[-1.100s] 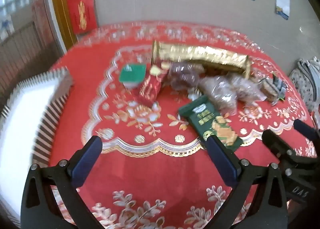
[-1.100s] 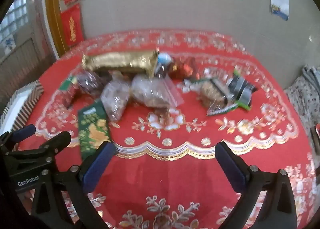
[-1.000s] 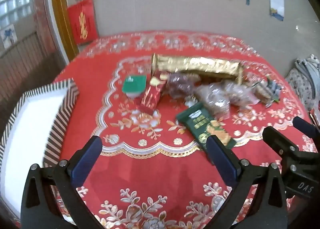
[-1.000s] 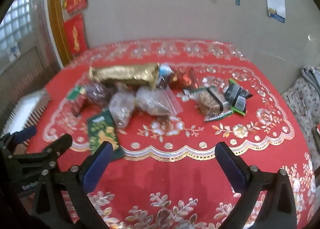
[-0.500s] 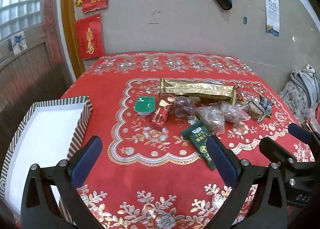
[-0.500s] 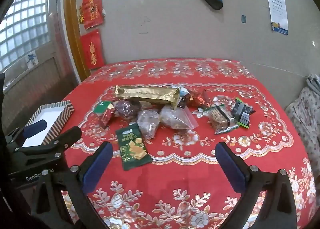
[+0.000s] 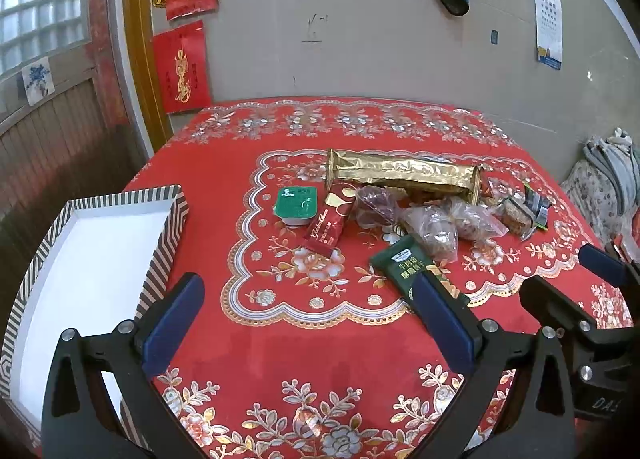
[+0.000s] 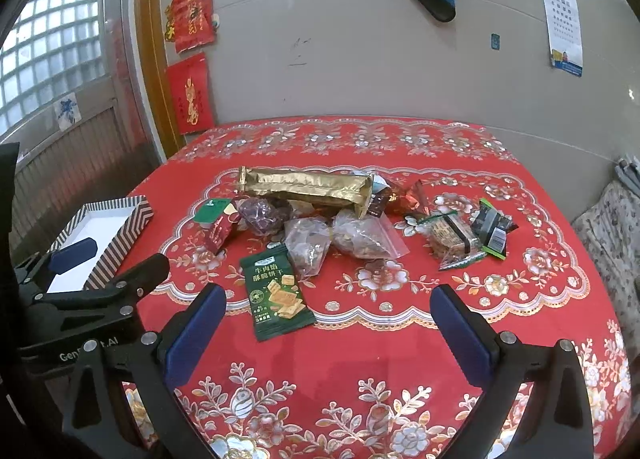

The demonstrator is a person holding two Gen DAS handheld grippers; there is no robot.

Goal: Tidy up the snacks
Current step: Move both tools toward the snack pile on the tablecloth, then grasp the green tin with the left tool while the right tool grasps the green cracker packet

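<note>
Bench (image 7: 248,163) w/ striped box (image 7: 160,235) far left. We've got both grippers spread, empty: left gripper (image 7: 308,323), right gripper (image 8: 328,323). Green biscuit packet (image 8: 276,291) lies just ahead btwn them, long axis running away from us; right's nearer.

Your left gripper (image 7: 306,321) sits low at six o'clock in its own view, jaws spread wide with nothing between the blue pads (image 7: 174,321). Your right gripper (image 8: 328,329) matches it, jaws wide and empty. Each shows in the other's view: the right at four o'clock, the left at eight o'clock, side by side and apart
</note>
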